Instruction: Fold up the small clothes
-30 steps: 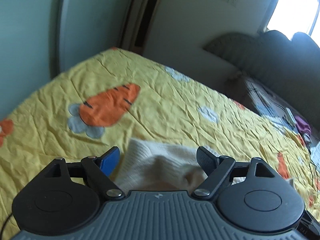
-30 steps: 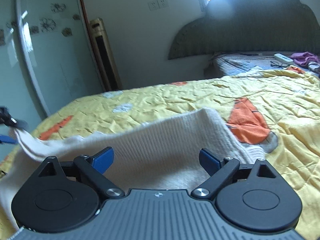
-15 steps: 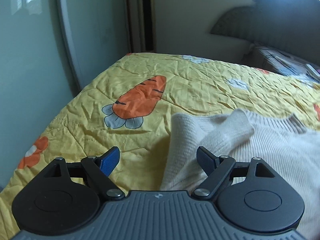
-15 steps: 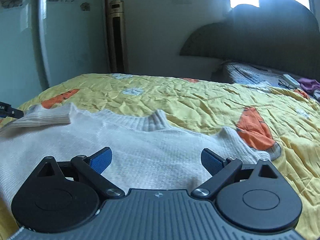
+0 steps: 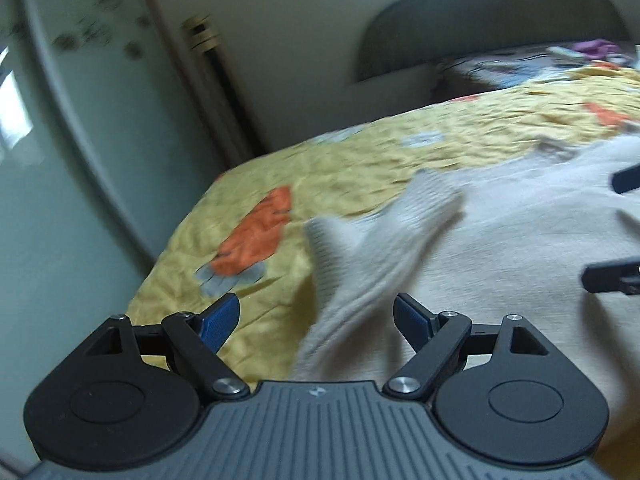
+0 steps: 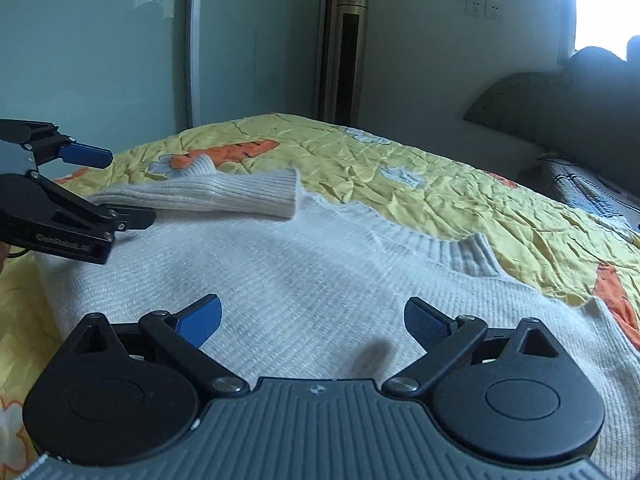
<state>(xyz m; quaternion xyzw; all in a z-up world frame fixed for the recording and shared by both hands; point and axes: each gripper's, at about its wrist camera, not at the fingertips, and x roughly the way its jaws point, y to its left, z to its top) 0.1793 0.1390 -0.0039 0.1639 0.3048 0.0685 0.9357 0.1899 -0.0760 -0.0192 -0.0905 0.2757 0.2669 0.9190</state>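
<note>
A cream knitted sweater (image 6: 320, 280) lies spread flat on the yellow carrot-print bedspread (image 6: 440, 184). One sleeve (image 6: 224, 194) is folded across its upper left part. My left gripper (image 6: 120, 186) stands open at the sweater's left edge, with the sleeve's near end between its fingers and no pad pressing on it. In the blurred left wrist view the sleeve (image 5: 380, 240) runs out ahead of the left gripper (image 5: 316, 316). My right gripper (image 6: 312, 320) is open low over the sweater's body, with nothing held. Its fingers also show as the right gripper (image 5: 618, 228) at the far right of the left wrist view.
A tall tower fan (image 6: 348, 48) stands against the wall beyond the bed, next to a glass sliding door (image 6: 120, 48). A dark padded headboard (image 6: 580, 96) is at the right, with a patterned quilt (image 6: 592, 196) below it. A purple cloth (image 5: 596, 46) lies near the headboard.
The sweater, raised and bunched a second ago, now lies flat with the sleeve folded over it. Both grippers have rolled and swung sideways; both stayed open.
</note>
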